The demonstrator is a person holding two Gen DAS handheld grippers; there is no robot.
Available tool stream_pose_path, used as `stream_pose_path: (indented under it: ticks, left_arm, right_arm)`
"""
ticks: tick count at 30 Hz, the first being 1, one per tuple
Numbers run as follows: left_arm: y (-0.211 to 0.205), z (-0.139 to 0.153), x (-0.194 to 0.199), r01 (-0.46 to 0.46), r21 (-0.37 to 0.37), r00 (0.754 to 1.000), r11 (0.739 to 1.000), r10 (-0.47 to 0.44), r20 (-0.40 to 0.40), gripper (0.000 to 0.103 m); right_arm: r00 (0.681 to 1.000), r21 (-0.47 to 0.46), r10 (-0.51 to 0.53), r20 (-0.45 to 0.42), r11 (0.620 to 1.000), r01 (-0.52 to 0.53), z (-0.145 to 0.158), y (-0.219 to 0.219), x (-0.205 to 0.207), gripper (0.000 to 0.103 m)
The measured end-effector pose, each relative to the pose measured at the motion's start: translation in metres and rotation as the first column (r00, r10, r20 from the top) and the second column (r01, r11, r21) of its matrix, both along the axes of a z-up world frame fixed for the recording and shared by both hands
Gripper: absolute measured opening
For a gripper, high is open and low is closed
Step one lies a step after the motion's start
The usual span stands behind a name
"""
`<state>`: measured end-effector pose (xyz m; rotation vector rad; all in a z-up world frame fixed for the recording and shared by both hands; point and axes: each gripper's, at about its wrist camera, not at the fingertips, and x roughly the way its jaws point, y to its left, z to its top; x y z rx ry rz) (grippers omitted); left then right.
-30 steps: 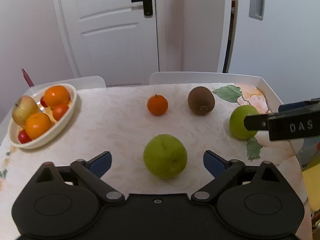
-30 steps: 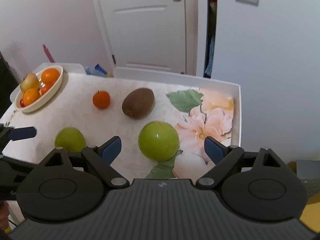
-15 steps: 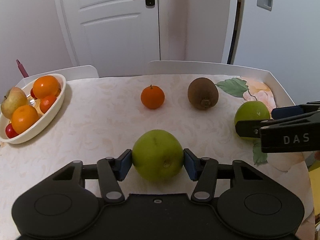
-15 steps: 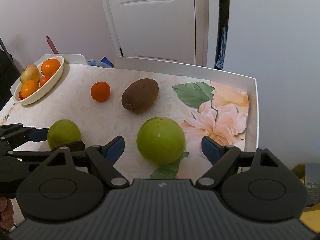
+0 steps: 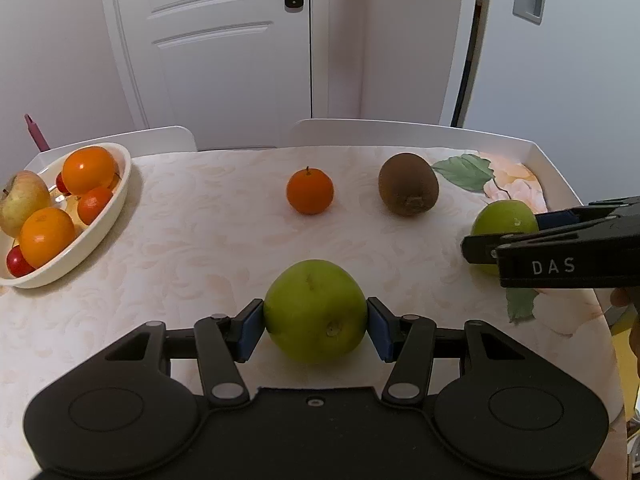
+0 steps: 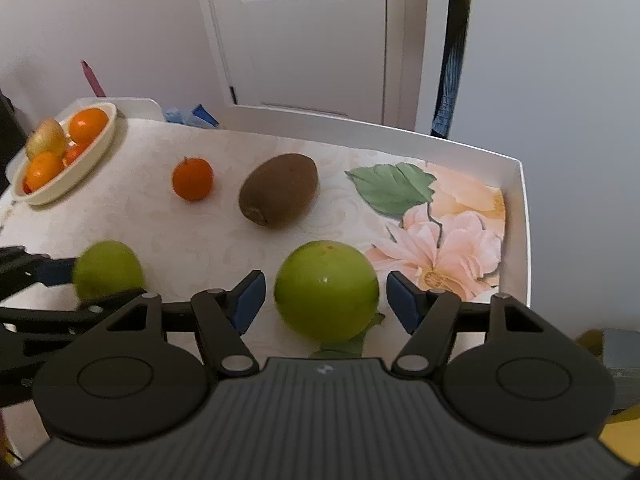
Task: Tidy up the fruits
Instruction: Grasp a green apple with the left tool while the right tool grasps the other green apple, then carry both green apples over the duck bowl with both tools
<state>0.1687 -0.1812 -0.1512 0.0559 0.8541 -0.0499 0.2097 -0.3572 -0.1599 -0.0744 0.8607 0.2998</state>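
Note:
A green apple rests on the cloth, and my left gripper is shut on it, one blue pad pressed to each side. A second green apple lies between the blue pads of my right gripper. Those jaws are closing, with a thin gap still showing on each side of the fruit. Farther back sit a mandarin and a brown kiwi. A cream bowl at the left edge holds oranges, a yellow-red apple and small red fruit.
The table has a pale patterned cloth with a flower print at the right and a raised white rim. Two white chair backs stand behind it, before a closed white door. A person's hand shows at the right edge.
My left gripper closed onto the near green apple and stayed there. The right gripper's jaws narrowed from wide apart to just beside the other green apple, edging slightly closer to it.

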Motion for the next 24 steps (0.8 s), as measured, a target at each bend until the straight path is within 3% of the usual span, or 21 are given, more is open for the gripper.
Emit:
stream_pose_path:
  ticks: [11, 24]
  left_arm:
    - [0.026, 0.022, -0.007, -0.056, -0.049, 0.998, 0.997, 0.057, 0.025, 0.059]
    - [0.07, 0.085, -0.029, -0.136, -0.036, 0.981, 0.99, 0.14, 0.132, 0.059]
  right_arm:
    - [1.0, 0.011, 0.011, 0.016, 1.0, -0.012, 0.019, 0.014, -0.013, 0.071]
    - [0.994, 0.063, 0.073, 0.083, 0.995, -0.079, 0.082, 0.059, -0.029, 0.071]
